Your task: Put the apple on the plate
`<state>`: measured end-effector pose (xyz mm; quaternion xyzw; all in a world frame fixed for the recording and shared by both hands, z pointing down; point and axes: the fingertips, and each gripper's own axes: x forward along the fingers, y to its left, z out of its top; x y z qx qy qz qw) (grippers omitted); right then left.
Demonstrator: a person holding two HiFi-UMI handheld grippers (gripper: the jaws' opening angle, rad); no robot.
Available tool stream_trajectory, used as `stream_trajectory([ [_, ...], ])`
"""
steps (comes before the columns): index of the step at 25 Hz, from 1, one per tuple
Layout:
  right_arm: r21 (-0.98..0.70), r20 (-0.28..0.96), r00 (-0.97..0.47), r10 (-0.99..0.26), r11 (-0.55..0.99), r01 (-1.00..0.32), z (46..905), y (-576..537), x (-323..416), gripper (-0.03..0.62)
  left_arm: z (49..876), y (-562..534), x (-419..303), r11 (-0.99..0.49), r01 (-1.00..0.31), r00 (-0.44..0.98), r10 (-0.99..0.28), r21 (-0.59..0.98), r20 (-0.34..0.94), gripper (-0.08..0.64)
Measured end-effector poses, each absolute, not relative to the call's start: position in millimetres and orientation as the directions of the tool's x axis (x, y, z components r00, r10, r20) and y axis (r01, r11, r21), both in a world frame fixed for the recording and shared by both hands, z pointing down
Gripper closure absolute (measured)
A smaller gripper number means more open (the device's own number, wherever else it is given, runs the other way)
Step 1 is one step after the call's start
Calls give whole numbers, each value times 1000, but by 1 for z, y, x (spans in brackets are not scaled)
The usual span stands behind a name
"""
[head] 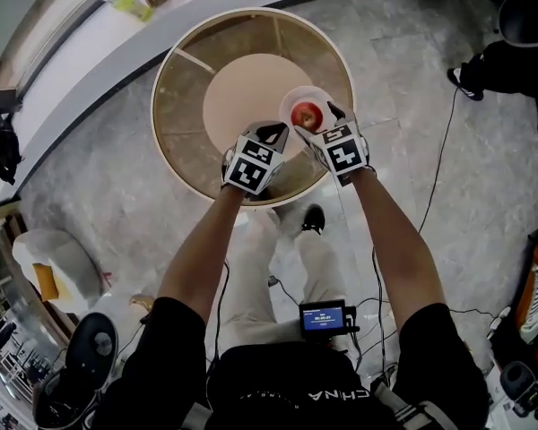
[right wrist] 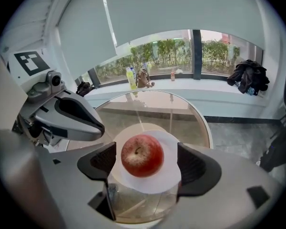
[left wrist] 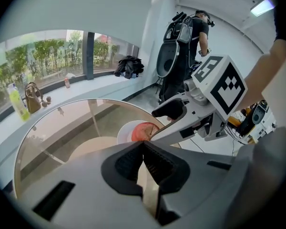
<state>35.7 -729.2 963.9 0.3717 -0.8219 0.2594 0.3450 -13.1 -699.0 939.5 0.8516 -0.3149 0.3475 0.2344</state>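
A red apple [head: 307,115] [right wrist: 142,155] rests on a small white plate [head: 295,98] [right wrist: 168,178] at the right side of a round glass table [head: 172,79]. My right gripper [head: 316,122] [right wrist: 146,159] is open around the apple, one pad on each side with a gap between pad and fruit. Beside it on the left, my left gripper [head: 274,133] [left wrist: 143,151] is shut with nothing in it, over the glass just short of the plate. The left gripper view shows the apple [left wrist: 142,131] partly behind the right gripper's fingers [left wrist: 174,109].
The glass top [right wrist: 200,120] sits on a wide tan base [head: 247,92]. A curved window ledge [head: 81,52] holds a yellow-green bottle [left wrist: 17,104] and a small bag [left wrist: 32,98]. A person with a backpack rig [left wrist: 190,30] stands at the back. Cables [head: 444,150] lie on the floor.
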Motion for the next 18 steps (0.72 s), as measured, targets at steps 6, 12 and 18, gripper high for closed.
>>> stream_trajectory([
  [6,-193,790,-454,-411,535,-822,860,-678,58,209,838,-653,-23,-678,-711,537,-352,187,767,541],
  [12,-342,753,-560,-344,522,-781,706,-635,48,212,704,-626,-27,-696,-686,569,-333,211,752,541],
  [18,-186,720,-521,-459,596,-781,619,-611,59,361,626,-606,-12,-732,-654,631,-389,190,671,541],
])
